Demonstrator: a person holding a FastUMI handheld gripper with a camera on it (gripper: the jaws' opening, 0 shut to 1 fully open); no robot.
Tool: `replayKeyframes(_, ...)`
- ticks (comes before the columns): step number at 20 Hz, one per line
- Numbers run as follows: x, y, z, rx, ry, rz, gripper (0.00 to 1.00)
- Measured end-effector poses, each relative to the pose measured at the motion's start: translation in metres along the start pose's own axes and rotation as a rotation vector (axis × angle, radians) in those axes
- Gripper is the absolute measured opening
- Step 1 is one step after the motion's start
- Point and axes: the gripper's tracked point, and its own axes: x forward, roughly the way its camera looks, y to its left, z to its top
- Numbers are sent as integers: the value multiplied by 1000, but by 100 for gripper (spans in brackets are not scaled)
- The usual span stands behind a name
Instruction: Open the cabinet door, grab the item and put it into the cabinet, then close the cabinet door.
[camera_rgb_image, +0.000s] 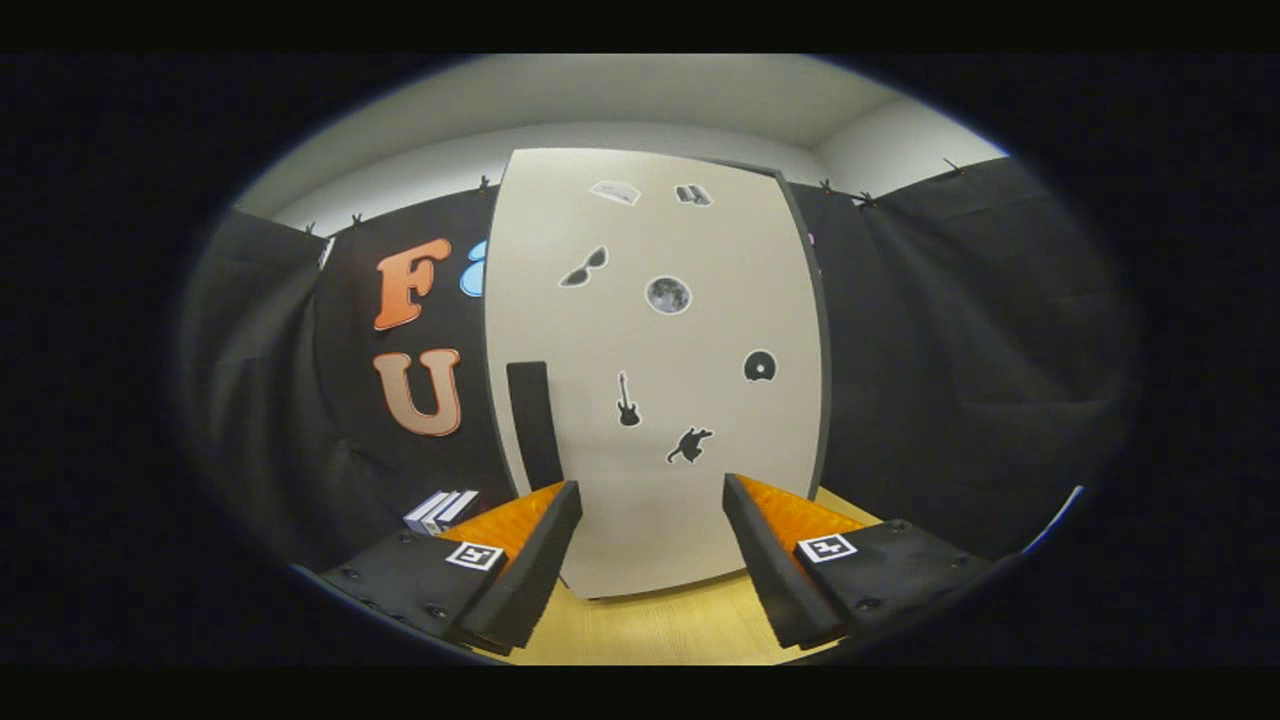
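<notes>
The black cloth wall (980, 350) is hanging behind everything, wrapping around both sides of the booth. In front of it, the cabinet (660, 400) is standing upright on the pale wooden desk (650, 625), its light-coloured door (700, 330) lying shut and facing the camera. Small dark stickers (668, 295) are dotting the door, among them a moon, a guitar, sunglasses and a cat. A dark vertical handle (533, 425) is sitting near the door's left edge, low down. The claw (652, 545) is hovering just ahead of the door's lower part with its two fingers (535, 560) spread wide apart, gripping nothing; the left finger is lying just below the handle. The item (441, 510), which looks like a small white and dark box, is lying on the desk left of the cabinet, beside the left finger, against the cloth.
</notes>
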Motion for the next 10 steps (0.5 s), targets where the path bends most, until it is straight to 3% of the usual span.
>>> replayKeyframes(10, -17, -4, 2, -2, -17, 1, 92)
